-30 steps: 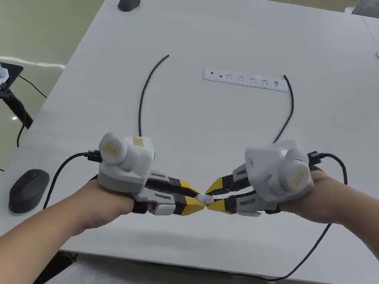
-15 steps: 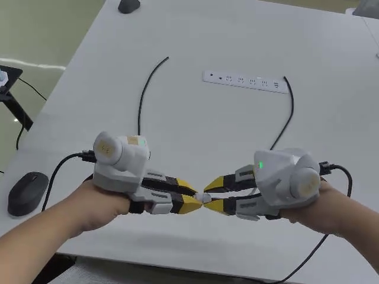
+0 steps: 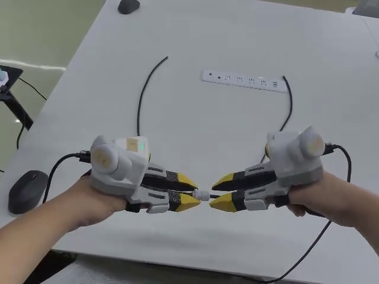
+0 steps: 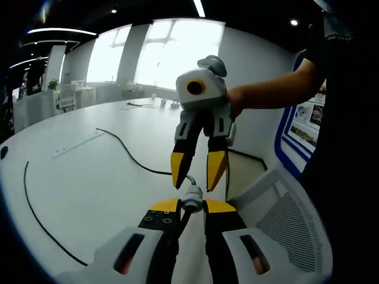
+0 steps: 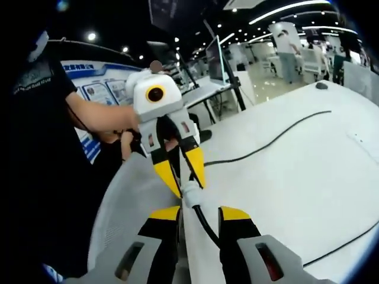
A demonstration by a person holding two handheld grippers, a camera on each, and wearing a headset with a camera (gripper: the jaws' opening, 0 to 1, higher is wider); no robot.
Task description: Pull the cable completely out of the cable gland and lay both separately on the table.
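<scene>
Surface: a white table point(image 3: 237, 35) in a bright open office, with a white power strip point(image 3: 240, 80) lying across its far half.

Cable gland: the small pale cable gland point(image 3: 204, 194) is held up off the table. It is on my side of the power strip and well apart from it, over the table's near edge.

Left claw: my left claw point(image 3: 197, 194) has its yellow tips closed down on the cable gland, one tip on each side. In the left gripper view the gland sits right at the tip ends, not deeper between the jaws.

Cable: the black cable point(image 5: 204, 226) leaves the end of the gland that faces my right claw and runs back along the gap between that claw's jaws. It is not yet out of the gland.

Right claw: my right claw point(image 3: 212, 194) points tip to tip at the left one, just beside the gland. Its jaws stand partly apart, wider than the cable between them, and neither tip presses on it.

Other things: a black mouse point(image 3: 26, 189) lies left of the power strip and nearer me. A loose black lead point(image 3: 142, 94) curves just left of the strip.
</scene>
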